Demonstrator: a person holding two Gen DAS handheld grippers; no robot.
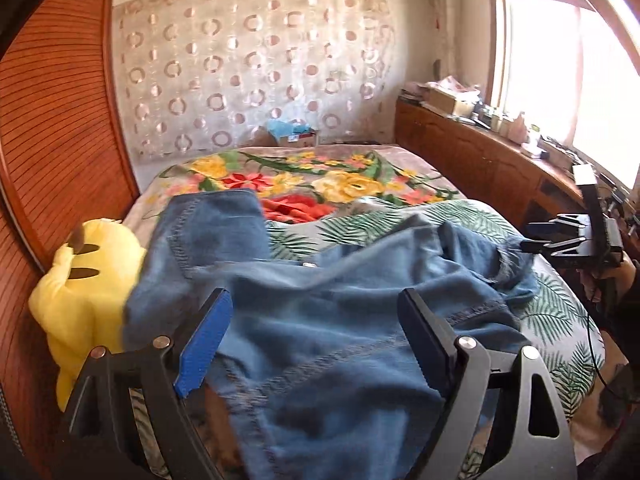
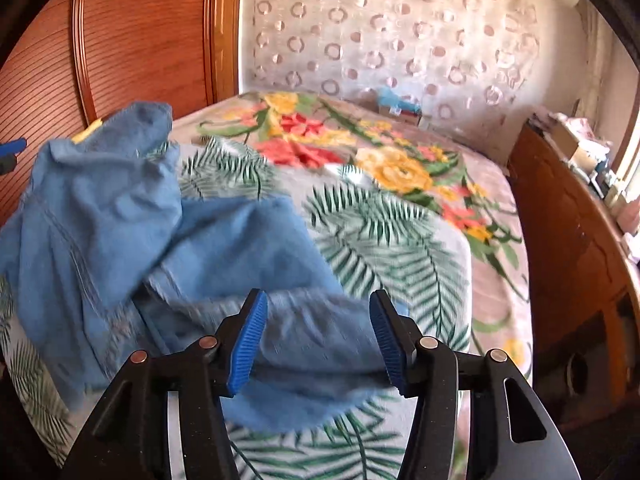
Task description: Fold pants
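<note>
The blue pants [image 1: 328, 320] are spread in a crumpled heap on the bed [image 1: 560, 304], over its leaf-print cover. The left gripper [image 1: 316, 320] is held wide apart above the pants, with nothing pinched. The right gripper [image 2: 318, 338] is let go too; the frayed leg end is seen between its pads [image 2: 248, 344], but it is not squeezed. A yellow toy [image 1: 84, 300] is seen just beside the pants, on the side toward the wooden wall [image 1: 52, 120].
</note>
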